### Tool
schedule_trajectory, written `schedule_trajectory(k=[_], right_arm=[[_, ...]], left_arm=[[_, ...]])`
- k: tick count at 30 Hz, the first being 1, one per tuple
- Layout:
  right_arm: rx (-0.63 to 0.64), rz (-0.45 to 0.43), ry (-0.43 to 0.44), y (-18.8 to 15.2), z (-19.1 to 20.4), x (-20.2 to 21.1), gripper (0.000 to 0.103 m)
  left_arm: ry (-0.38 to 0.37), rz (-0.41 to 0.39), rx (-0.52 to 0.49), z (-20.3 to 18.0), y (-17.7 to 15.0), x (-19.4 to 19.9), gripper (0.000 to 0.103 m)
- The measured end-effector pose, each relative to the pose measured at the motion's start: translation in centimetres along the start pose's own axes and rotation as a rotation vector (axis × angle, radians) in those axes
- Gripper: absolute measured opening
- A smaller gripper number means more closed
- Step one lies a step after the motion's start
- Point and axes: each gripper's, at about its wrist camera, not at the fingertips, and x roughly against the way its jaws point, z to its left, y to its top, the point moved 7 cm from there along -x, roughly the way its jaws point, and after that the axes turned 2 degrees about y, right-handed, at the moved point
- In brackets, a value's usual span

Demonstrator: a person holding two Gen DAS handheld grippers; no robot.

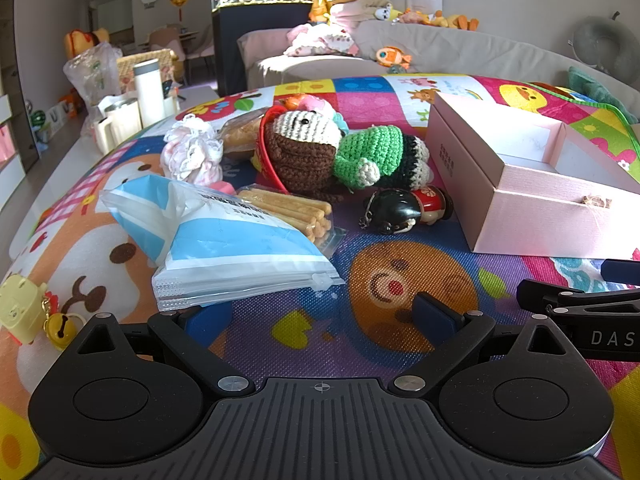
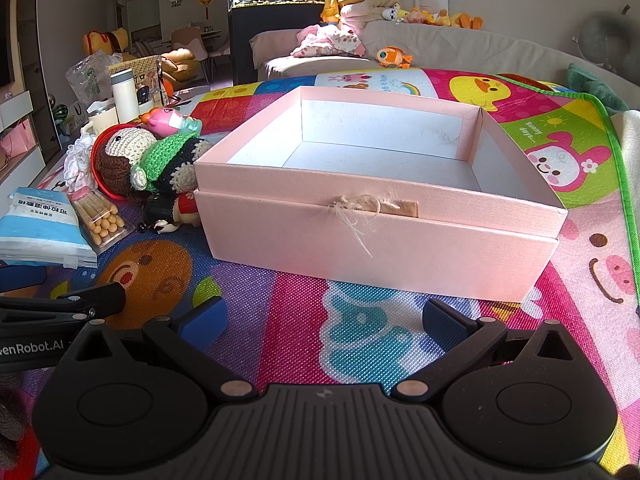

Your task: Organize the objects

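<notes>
A bright cartoon mat (image 1: pixel 248 344) covers the living-room table, the pink box (image 2: pixel 380 236) sitting empty on it beside a heap of toys. Both the left gripper (image 1: pixel 316 316) and right gripper (image 2: pixel 322 320) hover wide open, holding nothing. The crochet doll (image 1: pixel 340 152) – soft, light, yarn-ribbed – looks easiest pinched at its green middle; the wipes pack (image 1: pixel 236 256) seems slippery.

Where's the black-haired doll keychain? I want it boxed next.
In the left wrist view, the doll keychain lies on the mat, centre-right, just below the crochet doll and left of the pink box.
</notes>
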Motion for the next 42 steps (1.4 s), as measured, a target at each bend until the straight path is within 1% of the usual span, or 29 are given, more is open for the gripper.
schedule_trajectory(k=[20, 27, 30, 33, 37, 38, 39, 40, 42], right_arm=[[0.002, 0.000, -0.002, 0.0, 0.0, 0.0, 0.103], [0.001, 0.000, -0.001, 0.0, 0.0, 0.0, 0.103], [0.000, 0.000, -0.001, 0.0, 0.0, -0.1, 0.103], [0.000, 0.000, -0.001, 0.0, 0.0, -0.1, 0.103], [0.000, 0.000, -0.001, 0.0, 0.0, -0.1, 0.103], [0.001, 0.000, -0.001, 0.0, 0.0, -0.1, 0.103], [0.001, 0.000, -0.001, 0.0, 0.0, -0.1, 0.103], [0.001, 0.000, -0.001, 0.0, 0.0, -0.1, 0.103], [0.000, 0.000, -0.001, 0.0, 0.0, -0.1, 0.103]], left_arm=[[0.012, 0.001, -0.013, 0.1, 0.2, -0.3, 0.101], [0.005, 0.000, -0.006, 0.2, 0.2, -0.1, 0.100], [-0.011, -0.003, 0.012, 0.3, 0.2, -0.1, 0.099], [-0.050, -0.010, 0.035, 0.6, -0.4, 1.2, 0.099], [-0.155, 0.002, -0.005, 1.2, -2.4, 5.3, 0.099], [-0.160, -0.009, -0.007, 1.8, -2.6, 6.4, 0.099], [-0.145, -0.034, 0.000, 2.8, -2.5, 7.5, 0.099], [-0.114, -0.063, 0.021, 4.3, -2.2, 8.5, 0.099], [-0.031, -0.099, 0.084, 7.6, -1.4, 9.4, 0.099]])
